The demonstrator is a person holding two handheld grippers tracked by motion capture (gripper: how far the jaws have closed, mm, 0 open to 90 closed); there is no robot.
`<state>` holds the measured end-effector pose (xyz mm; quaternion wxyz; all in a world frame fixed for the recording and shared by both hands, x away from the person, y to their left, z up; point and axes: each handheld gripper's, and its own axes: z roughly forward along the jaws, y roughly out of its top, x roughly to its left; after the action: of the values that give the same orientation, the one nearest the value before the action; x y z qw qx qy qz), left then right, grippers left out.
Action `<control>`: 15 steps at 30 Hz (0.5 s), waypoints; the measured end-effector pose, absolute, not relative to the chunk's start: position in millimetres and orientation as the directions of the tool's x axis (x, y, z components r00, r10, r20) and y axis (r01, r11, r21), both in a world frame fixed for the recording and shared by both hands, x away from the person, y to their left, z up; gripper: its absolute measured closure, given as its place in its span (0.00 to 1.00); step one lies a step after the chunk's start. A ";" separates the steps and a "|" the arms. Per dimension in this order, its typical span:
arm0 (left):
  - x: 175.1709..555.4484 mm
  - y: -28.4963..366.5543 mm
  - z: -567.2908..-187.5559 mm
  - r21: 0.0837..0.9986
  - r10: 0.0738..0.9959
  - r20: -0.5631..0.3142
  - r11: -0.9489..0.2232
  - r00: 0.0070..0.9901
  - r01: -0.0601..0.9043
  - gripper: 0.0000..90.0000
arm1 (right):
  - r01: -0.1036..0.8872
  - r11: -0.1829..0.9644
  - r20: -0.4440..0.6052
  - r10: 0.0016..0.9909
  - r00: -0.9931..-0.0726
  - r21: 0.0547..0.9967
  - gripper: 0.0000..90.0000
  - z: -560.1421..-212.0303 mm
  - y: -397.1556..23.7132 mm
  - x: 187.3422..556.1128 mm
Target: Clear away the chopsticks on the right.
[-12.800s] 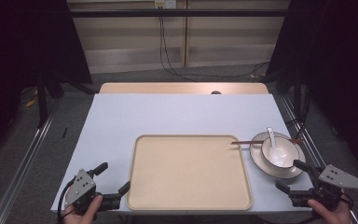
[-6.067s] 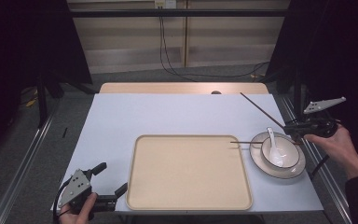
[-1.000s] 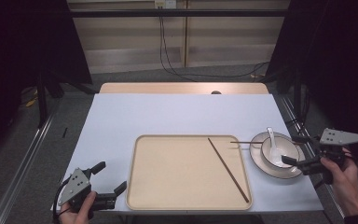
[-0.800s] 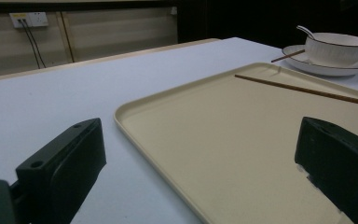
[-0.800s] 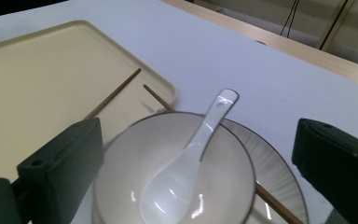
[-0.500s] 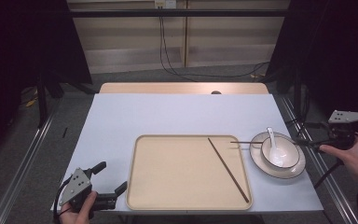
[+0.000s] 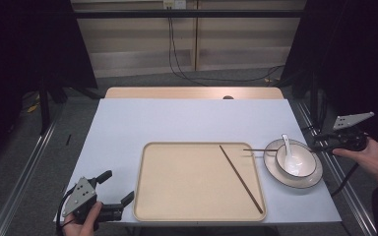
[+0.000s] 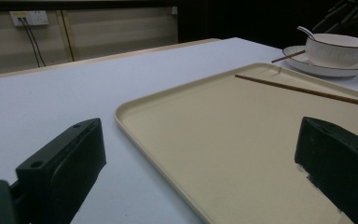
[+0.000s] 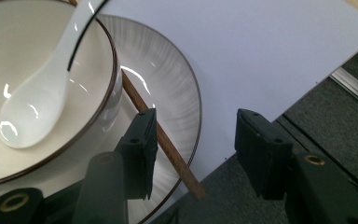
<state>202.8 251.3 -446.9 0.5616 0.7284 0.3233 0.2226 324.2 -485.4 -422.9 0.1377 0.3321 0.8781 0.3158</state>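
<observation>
Since the thin, stiff, probably slippery chopstick (image 9: pixel 161 140) lies between the half-closed, just-narrowing right gripper (image 9: pixel 193 140), its overhanging end is best pinched.

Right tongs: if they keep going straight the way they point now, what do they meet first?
Probably the brown wooden chopstick lying across the ribbed white plate. Its end already sits between the right tongs, close beside one jaw, as they have just been closing. Beyond it stands the white bowl; depth is hard to judge.
</observation>
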 end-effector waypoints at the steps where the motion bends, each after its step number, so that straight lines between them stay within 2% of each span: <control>1: 202.9 251.6 -447.0 0.962 0.719 -0.040 -0.160 0.694 0.220 0.02 | 0.482 0.607 -0.037 0.645 -0.763 0.632 0.65 -424.4 -482.3 325.1; 6: 202.7 250.8 -447.1 0.963 0.722 -0.044 -0.153 0.690 0.222 0.02 | 0.454 0.645 -0.061 0.613 -0.788 0.615 0.69 -426.7 -475.5 326.3; 7: 202.8 250.7 -447.1 0.963 0.722 -0.045 -0.153 0.690 0.222 0.02 | 0.438 0.669 -0.067 0.588 -0.806 0.600 0.75 -427.6 -471.3 327.7; 11: 203.0 251.1 -447.1 0.962 0.723 -0.042 -0.157 0.690 0.222 0.02 | 0.424 0.723 -0.076 0.546 -0.834 0.546 0.78 -431.4 -461.9 333.4; 15: 203.0 251.8 -447.2 0.962 0.719 -0.043 -0.157 0.694 0.222 0.02 | 0.415 0.737 -0.072 0.528 -0.846 0.534 0.84 -433.8 -454.5 338.1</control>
<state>203.0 251.8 -447.2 0.5629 0.7281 0.3231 0.2206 338.1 -454.5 -433.8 0.1097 0.2547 0.9255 0.2581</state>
